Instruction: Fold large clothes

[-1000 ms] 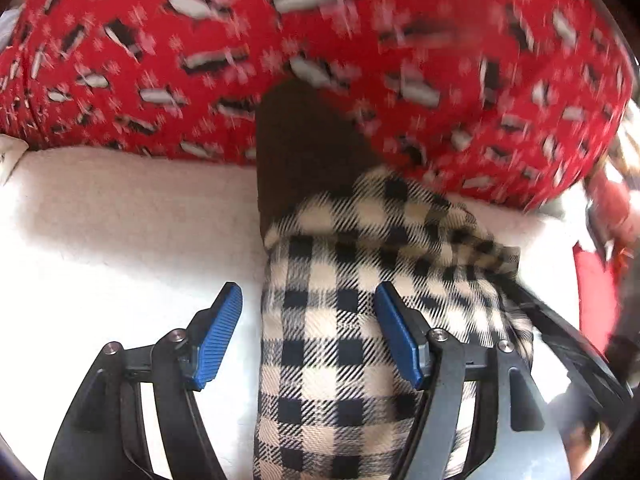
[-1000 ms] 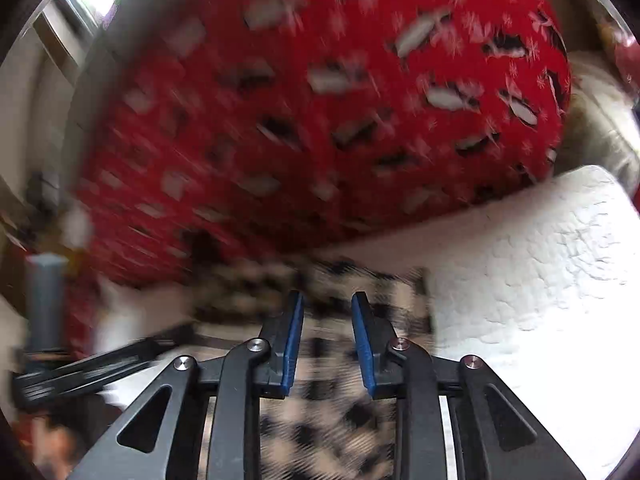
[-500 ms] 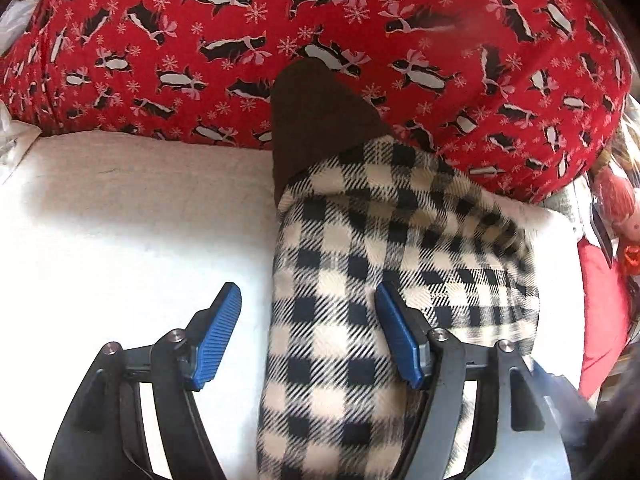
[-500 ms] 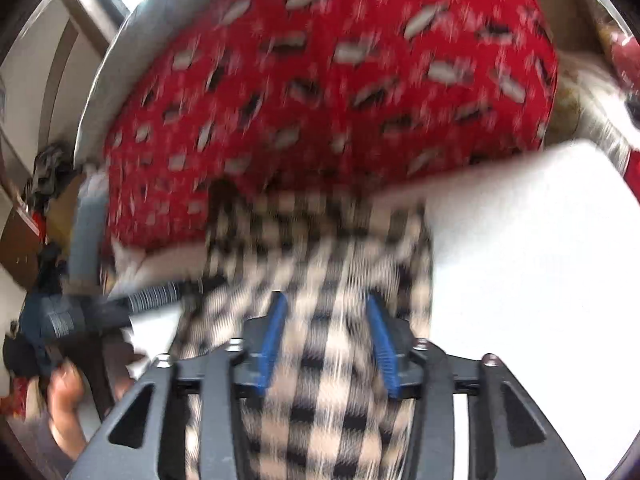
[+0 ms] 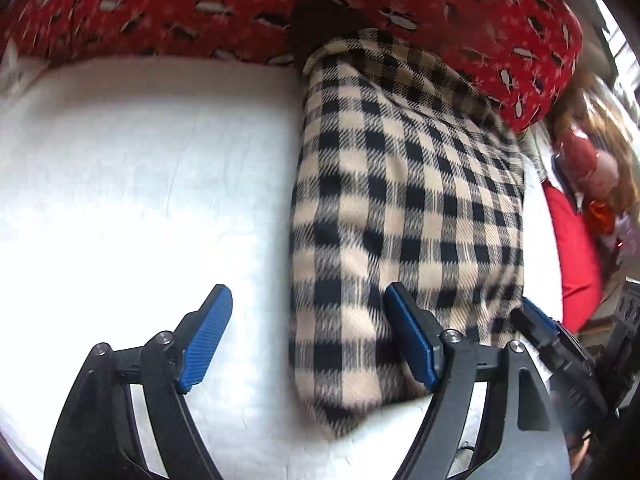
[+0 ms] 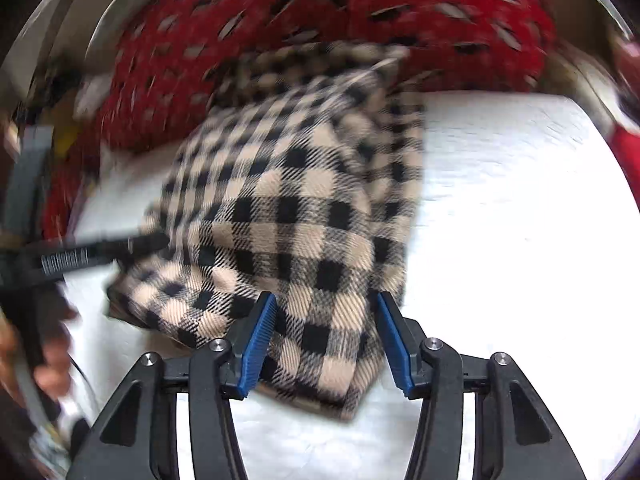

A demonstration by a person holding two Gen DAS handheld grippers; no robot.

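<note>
Left view: left tongs [image 5: 308, 336] wide open, straddling garment [image 5: 404, 208] left edge on bed [image 5: 140, 184]; bare bed leftward. Right view: right tongs [image 6: 326, 338] open astride garment's [image 6: 296, 216] near corner, probably not gripping; bare bed [image 6: 512, 216] rightward.

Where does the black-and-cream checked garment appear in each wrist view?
Left wrist: the checked garment runs from centre to right, its near end between the open pads.
Right wrist: the checked garment fills the centre, its near corner between the open pads.
Shared landmark: the red patterned cushion behind it.
</note>
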